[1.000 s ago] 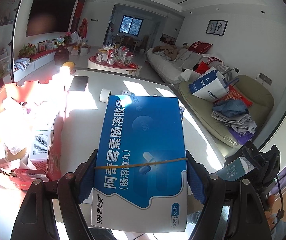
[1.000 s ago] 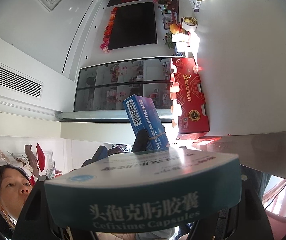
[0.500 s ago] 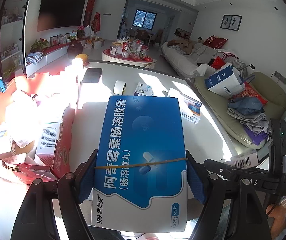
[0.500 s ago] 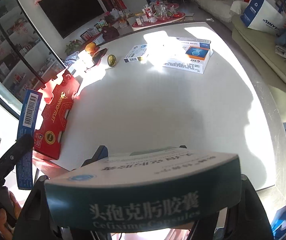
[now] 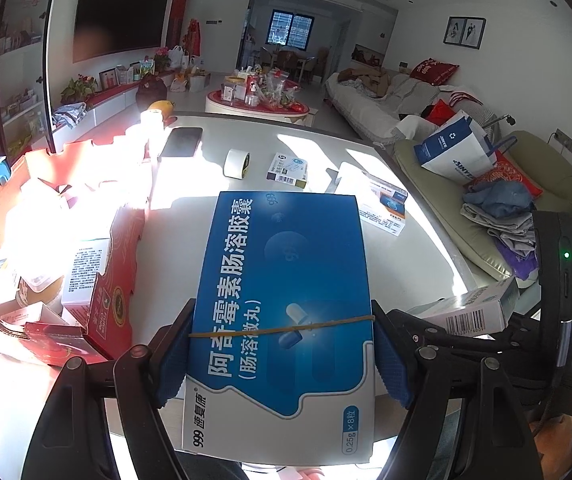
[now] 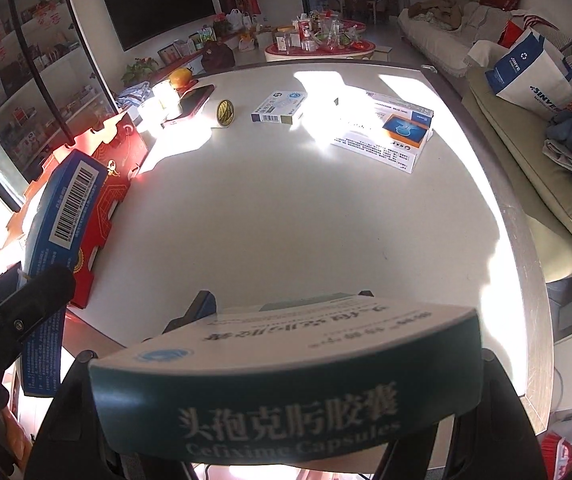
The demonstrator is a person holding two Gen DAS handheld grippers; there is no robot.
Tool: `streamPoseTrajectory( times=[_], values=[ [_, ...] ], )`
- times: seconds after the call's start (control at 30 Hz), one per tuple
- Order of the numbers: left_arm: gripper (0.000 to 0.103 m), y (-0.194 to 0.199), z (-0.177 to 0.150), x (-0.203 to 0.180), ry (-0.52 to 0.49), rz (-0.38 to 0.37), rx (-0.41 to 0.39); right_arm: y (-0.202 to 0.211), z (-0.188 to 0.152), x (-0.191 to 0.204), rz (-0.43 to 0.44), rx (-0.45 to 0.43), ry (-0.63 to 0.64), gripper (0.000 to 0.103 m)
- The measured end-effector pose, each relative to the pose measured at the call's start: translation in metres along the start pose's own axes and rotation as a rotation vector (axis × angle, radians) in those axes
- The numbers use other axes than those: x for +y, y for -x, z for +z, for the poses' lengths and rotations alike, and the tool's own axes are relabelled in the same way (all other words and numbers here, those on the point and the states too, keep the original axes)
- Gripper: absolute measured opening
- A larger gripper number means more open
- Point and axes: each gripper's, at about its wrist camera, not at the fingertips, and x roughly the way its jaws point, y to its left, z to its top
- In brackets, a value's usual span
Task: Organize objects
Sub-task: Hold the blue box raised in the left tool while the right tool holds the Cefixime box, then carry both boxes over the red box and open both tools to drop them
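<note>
Left wrist: flat glossy blue carton (image 5: 286,280)

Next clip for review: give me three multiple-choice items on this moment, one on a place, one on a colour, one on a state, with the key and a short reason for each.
1. Where does the roll of tape stand on the white table?
A. Inside the red carton
B. Between the dark phone and a small medicine box
C. On the sofa

2. What colour is most of the top face of the large box held by the left claw?
A. Blue
B. Yellow
C. Red

3. What is the state of the right claw?
A. Open and empty
B. Shut on a Cefixime Capsules box
C. Resting flat on the table

Key: 1 B, the tape sits with the phone to one side and the small box to the other. 2 A, the face is blue with a white lower part. 3 B, the Cefixime Capsules box sits clamped between its fingers above the table.
</note>
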Motion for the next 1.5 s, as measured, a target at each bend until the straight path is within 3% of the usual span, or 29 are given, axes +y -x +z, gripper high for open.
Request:
streamPoseTrajectory(
  times=[0.47,1.1,1.5],
  values=[
    [0.083,-0.006,0.001,-0.004,-0.020,0.046,0.029,0.000,-0.002,0.005,-0.017,0.004,0.015,0.071],
    [0.083,-0.020,0.003,-0.018,-0.120,0.176,0.061,0.000,-0.008,0.000,-0.011,0.016,0.007,0.071],
    [0.083,-0.021,0.002,-0.018,-0.126,0.178,0.058,0.000,-0.008,0.000,-0.011,0.019,0.008,0.071]
  ],
)
